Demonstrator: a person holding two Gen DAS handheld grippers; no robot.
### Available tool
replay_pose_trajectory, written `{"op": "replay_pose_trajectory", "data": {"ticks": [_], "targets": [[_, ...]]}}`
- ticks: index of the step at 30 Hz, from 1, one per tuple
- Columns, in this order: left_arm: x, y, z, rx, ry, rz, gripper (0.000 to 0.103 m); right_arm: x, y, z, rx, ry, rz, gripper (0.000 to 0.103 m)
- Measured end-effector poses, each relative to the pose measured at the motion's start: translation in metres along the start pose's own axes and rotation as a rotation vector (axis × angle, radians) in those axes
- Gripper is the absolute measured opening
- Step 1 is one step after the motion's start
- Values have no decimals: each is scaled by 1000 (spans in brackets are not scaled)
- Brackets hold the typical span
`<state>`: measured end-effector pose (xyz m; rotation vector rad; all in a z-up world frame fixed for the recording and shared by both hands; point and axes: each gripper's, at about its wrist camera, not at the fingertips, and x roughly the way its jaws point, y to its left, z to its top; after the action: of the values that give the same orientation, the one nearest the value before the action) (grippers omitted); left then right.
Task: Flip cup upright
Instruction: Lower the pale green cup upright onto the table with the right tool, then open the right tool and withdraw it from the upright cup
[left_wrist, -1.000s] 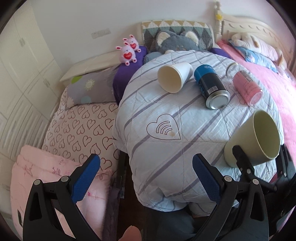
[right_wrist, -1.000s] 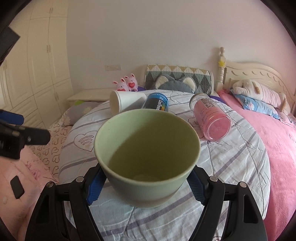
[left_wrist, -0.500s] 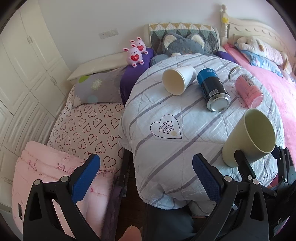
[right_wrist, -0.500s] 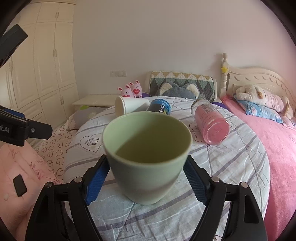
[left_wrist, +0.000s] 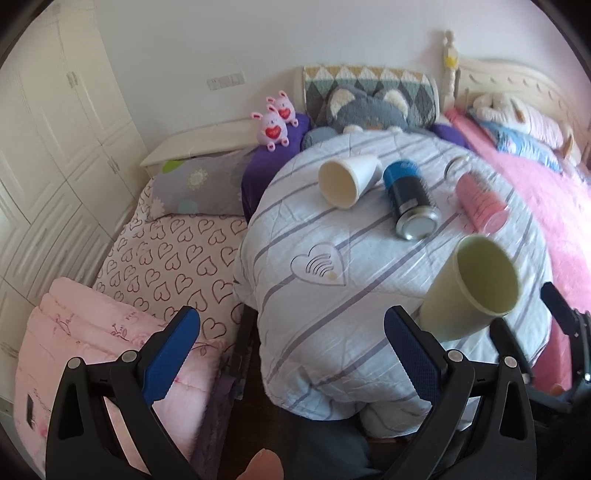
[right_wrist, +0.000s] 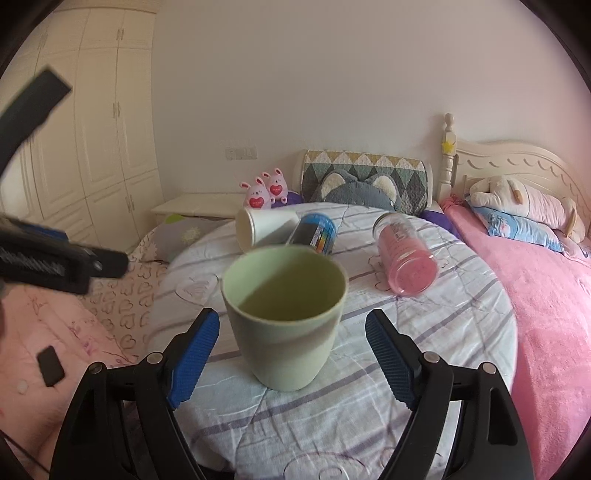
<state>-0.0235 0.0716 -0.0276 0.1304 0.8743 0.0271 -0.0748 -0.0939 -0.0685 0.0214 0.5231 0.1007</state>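
Observation:
A pale green cup (right_wrist: 284, 317) stands upright on the striped quilt-covered round table (right_wrist: 424, 369), between the open fingers of my right gripper (right_wrist: 291, 354); the blue pads stand clear of its sides. The cup also shows in the left wrist view (left_wrist: 471, 288) at the right. My left gripper (left_wrist: 291, 354) is open and empty, held off the table's near left edge. A white paper cup (left_wrist: 347, 177) lies on its side at the far side of the table.
A blue can (left_wrist: 408, 199) and a pink jar (left_wrist: 480, 201) lie on their sides beside the paper cup. A pink bed (right_wrist: 546, 295) is to the right, heart-print bedding (left_wrist: 166, 258) and pink folded quilt (left_wrist: 92, 350) to the left.
The right gripper has opened and let go of the green cup, which now stands upright on the table. The gripper has drawn back a little. The left gripper has risen slightly.

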Motion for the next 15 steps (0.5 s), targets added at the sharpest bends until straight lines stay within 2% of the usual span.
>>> {"op": "replay_pose_trajectory", "data": {"ticks": [4,7,10,15], "targets": [[-25,-2,-7,-43,-66,-7,101,-32,-14,20,78,-8,-29,83],[-44,-5,-18,-83,-125,-9,102,-50,-26,29,122,19,-75,83],[-61,-11,-33,-102,-170,-21,103,-65,-34,28,130,44,-121,83],[-79,-29,-62,-60,-204,-29,103,-85,-36,13,117,78,-159,83]]}}
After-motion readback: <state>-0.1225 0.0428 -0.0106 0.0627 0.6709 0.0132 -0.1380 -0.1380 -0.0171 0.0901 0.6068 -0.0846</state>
